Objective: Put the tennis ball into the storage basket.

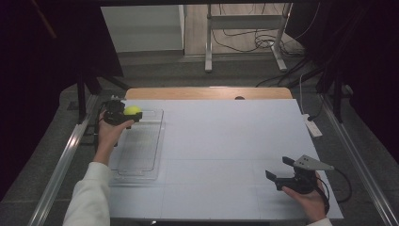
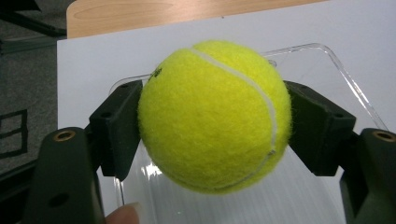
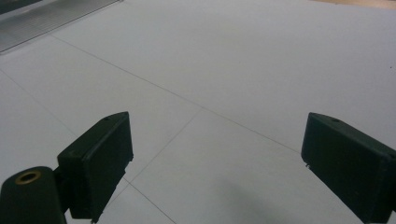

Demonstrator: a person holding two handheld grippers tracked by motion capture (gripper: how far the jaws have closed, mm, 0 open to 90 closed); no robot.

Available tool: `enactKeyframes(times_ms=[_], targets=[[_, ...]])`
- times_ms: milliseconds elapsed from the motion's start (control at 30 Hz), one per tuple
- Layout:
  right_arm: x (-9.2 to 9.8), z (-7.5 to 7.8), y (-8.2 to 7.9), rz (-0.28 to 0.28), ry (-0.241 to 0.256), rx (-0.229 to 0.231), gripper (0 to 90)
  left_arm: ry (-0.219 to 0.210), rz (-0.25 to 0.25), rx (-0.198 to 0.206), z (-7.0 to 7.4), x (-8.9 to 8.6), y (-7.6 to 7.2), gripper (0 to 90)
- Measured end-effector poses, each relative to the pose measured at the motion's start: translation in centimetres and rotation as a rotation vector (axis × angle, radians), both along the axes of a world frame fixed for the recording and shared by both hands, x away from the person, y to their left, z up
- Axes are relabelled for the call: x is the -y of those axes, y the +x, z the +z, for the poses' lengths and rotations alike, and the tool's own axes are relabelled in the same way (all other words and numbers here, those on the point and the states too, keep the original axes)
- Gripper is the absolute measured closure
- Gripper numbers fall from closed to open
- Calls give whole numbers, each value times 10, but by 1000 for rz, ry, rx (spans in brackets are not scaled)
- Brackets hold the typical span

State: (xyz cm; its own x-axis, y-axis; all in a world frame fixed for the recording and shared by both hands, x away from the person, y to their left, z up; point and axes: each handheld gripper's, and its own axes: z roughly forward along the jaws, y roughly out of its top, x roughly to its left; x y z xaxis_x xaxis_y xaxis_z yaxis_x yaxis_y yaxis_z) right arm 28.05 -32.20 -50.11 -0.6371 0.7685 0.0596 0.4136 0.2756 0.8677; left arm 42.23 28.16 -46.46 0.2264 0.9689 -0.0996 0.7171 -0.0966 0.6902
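Observation:
A yellow tennis ball (image 1: 132,110) (image 2: 214,114) is held between the black jaws of my left gripper (image 1: 129,114) (image 2: 215,128), which is shut on it. The ball hangs over the far end of a clear plastic tray (image 1: 139,146) (image 2: 327,65) at the table's left side. My right gripper (image 1: 280,168) (image 3: 217,163) stands open near the front right of the table, with bare white tabletop between its fingers.
The white table top (image 1: 226,141) has a wooden strip (image 1: 207,92) along its far edge. A white power strip (image 1: 312,126) lies off the right edge. Metal rails run along both sides. A metal stand and cables sit on the floor beyond.

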Motion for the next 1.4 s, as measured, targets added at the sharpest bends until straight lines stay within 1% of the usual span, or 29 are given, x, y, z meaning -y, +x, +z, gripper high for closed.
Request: enactKeyframes(times_ms=[133, 267, 333, 400, 567, 833, 867, 1100, 1133, 1167, 1400], targets=[[0, 0, 0, -2, -1, 1, 92, 9, -1, -10, -2, -1, 1, 266], [0, 0, 0, -2, -1, 1, 92, 5, 2, -19, -4, 0, 2, 265], [0, 0, 0, -2, -1, 1, 92, 18, -3, -23, -4, 0, 3, 265], [0, 0, 0, 0, 1, 1, 92, 15, 0, -31, -5, 1, 3, 265], [0, 0, 0, 0, 1, 0, 92, 30, -3, -42, -7, 0, 4, 265], [0, 0, 0, -2, -1, 0, 93, 30, -2, -64, -11, 1, 4, 265], [0, 0, 0, -2, -1, 0, 92, 37, -4, -64, -12, 2, 4, 265], [0, 0, 0, 0, 0, 0, 92, 47, -18, -78, -15, 4, 5, 265], [0, 0, 0, 0, 0, 1, 92, 53, -23, -82, -15, 4, 6, 265], [0, 0, 0, 0, 0, 1, 92, 48, -20, -87, -16, 5, 6, 265], [0, 0, 0, 0, 0, 0, 93, 62, -23, -117, -19, 7, 8, 265]])
